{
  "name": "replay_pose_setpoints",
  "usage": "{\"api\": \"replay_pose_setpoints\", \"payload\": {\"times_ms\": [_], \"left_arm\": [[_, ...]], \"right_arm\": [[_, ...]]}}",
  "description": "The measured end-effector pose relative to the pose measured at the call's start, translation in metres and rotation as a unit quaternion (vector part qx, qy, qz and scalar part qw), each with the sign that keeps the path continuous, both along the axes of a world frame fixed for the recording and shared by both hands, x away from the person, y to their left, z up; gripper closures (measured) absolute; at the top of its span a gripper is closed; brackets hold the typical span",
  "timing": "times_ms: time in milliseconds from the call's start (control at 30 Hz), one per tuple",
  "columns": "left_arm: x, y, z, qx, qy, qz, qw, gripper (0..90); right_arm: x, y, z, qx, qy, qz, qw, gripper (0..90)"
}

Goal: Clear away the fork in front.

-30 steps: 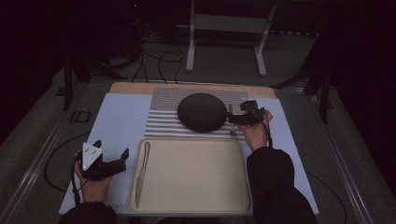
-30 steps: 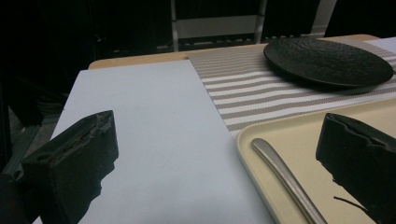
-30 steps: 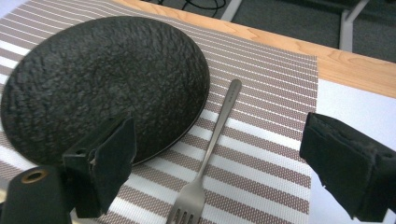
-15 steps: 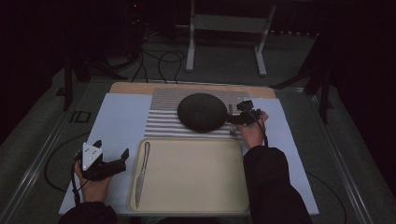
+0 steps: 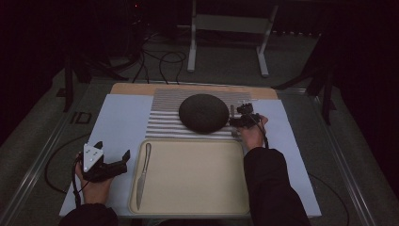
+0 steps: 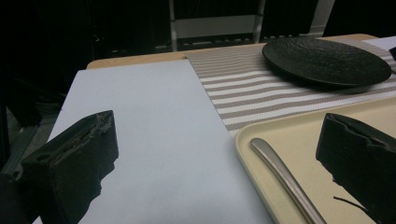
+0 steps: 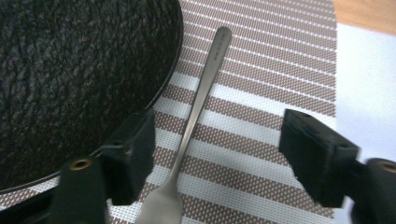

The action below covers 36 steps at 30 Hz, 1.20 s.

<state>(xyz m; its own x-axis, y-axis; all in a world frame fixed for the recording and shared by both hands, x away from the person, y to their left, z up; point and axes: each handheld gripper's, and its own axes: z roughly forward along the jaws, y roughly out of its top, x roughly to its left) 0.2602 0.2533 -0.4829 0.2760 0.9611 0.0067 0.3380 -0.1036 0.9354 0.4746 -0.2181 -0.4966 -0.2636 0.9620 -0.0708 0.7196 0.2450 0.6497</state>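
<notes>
- Right gripper (image 7: 215, 154) poised directly over a fork (image 7: 198, 102) on the striped placemat (image 7: 261, 70); the fork's neck passes between the two jaws, nearer the jaw on the plate's side
- Fork long axis runs straight away from the right gripper: tine end near the gripper body, handle tip far out ahead. The jaws straddle it across its width, which suits a pinch on the neck
- Right gripper jaws have just been closing, the fork between them, but clear gaps remain on both sides: no grip so far
- Black plate (image 7: 70, 65) lies just beside the fork on the side away from the pale desk (image 5: 117, 117) cover; its rim nearly meets the near jaw, so a collision is the risk
- Left gripper (image 5: 113, 162) well apart from the fork, resting low on the desk beside the cream tray (image 5: 197, 202); jaws wide apart, nothing between them
- Knife (image 5: 142, 174) in the tray, just ahead of the left gripper, its length running away from it
- Right hand plainly nearer the fork
- Count: one fork, one knife, one plate, one tray, one placemat
</notes>
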Motion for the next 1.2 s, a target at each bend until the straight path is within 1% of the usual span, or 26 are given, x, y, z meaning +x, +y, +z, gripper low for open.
{"api": "replay_pose_setpoints", "payload": {"times_ms": [67,167,200,267,333,400,433,533,667,733,800,900,967,1033,1167,1200], "left_arm": [[0.000,0.000,0.000,0.000,0.000,0.000,1.0000,0.2],[0.000,0.000,0.000,0.001,0.001,-0.001,1.0000,0.3],[0.000,0.000,0.000,0.001,0.001,-0.001,1.0000,0.2],[0.000,0.000,0.000,0.001,0.001,-0.001,1.0000,0.3],[0.000,0.000,0.000,0.002,0.001,-0.002,1.0000,0.3],[0.000,0.000,0.000,0.002,0.002,-0.002,1.0000,0.2],[0.000,0.000,0.000,0.002,0.002,-0.002,1.0000,0.2],[0.000,0.000,0.000,0.002,0.003,-0.002,1.0000,0.2],[0.000,0.000,0.000,0.003,0.004,-0.001,1.0000,0.2],[0.000,0.000,0.000,0.003,0.004,-0.001,1.0000,0.2],[0.000,0.000,0.000,0.002,0.003,0.000,1.0000,0.3],[-0.001,0.001,0.000,0.002,0.004,0.000,1.0000,0.3],[-0.001,0.001,0.000,0.002,0.004,0.000,1.0000,0.3],[-0.001,0.001,0.000,0.002,0.005,0.001,1.0000,0.3],[-0.001,0.001,-0.001,0.002,0.005,0.001,1.0000,0.3],[-0.001,0.001,-0.001,0.002,0.005,0.001,1.0000,0.3]], "right_arm": [[0.001,0.002,-0.003,-0.003,0.005,0.000,1.0000,34.9],[0.003,0.005,-0.007,-0.016,0.012,0.007,0.9998,46.3],[0.003,0.006,-0.008,-0.019,0.016,0.004,0.9997,49.5],[0.004,0.007,-0.011,-0.013,0.021,0.005,0.9997,54.0],[0.004,0.007,-0.013,-0.015,0.023,0.006,0.9996,57.7],[0.004,0.008,-0.015,-0.010,0.027,0.006,0.9996,61.9],[0.004,0.009,-0.017,-0.011,0.026,0.010,0.9995,63.9],[0.004,0.011,-0.017,-0.009,0.026,0.011,0.9996,67.8],[0.003,0.012,-0.017,0.002,0.029,0.012,0.9995,78.2],[0.003,0.013,-0.017,0.004,0.030,0.011,0.9995,80.6],[0.003,0.014,-0.017,0.007,0.031,0.007,0.9995,81.0],[0.003,0.011,-0.017,0.028,0.036,-0.010,0.9989,82.8],[0.003,0.009,-0.017,0.034,0.037,-0.016,0.9986,85.1],[0.002,0.009,-0.017,0.033,0.037,-0.017,0.9986,85.4],[0.000,0.011,-0.017,0.017,0.031,-0.016,0.9992,85.7],[0.000,0.011,-0.017,0.017,0.031,-0.016,0.9992,85.7]]}}
